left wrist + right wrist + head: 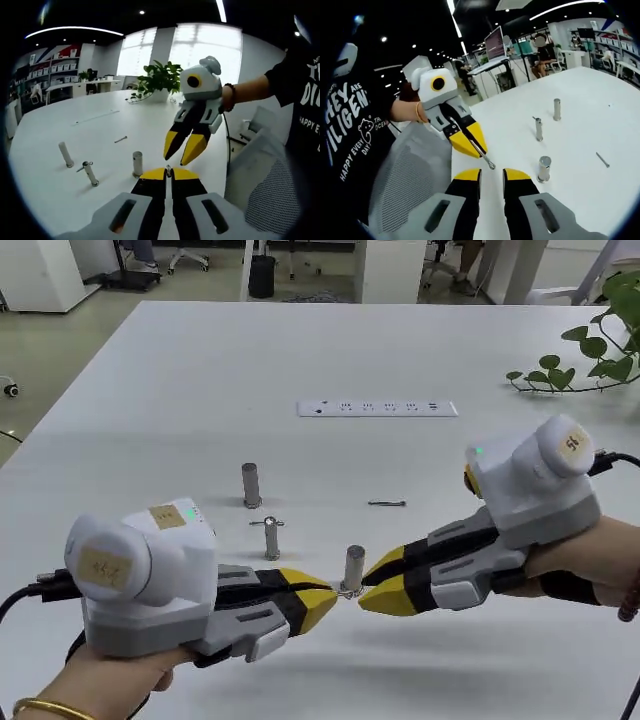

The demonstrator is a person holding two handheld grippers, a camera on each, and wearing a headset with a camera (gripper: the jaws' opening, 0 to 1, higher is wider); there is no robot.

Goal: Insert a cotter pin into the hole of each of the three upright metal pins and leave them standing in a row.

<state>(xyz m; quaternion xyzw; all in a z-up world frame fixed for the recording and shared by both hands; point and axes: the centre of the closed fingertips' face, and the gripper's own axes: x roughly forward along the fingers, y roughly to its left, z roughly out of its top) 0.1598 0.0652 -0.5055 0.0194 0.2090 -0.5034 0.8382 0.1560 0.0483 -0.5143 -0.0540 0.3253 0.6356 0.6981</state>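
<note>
The left gripper (168,173) pinched a thin, looped wire cotter pin (483,153); the right gripper (491,173) gaped beside a smooth steel cylinder (354,563).

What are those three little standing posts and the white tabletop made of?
The posts look like bare metal, probably steel: grey with a soft sheen. The tabletop seems matte white laminate or painted board; its even surface leaves that open.

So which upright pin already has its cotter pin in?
The middle pin; a cotter pin crosses its top. The far pin and the near pin have none.
</note>
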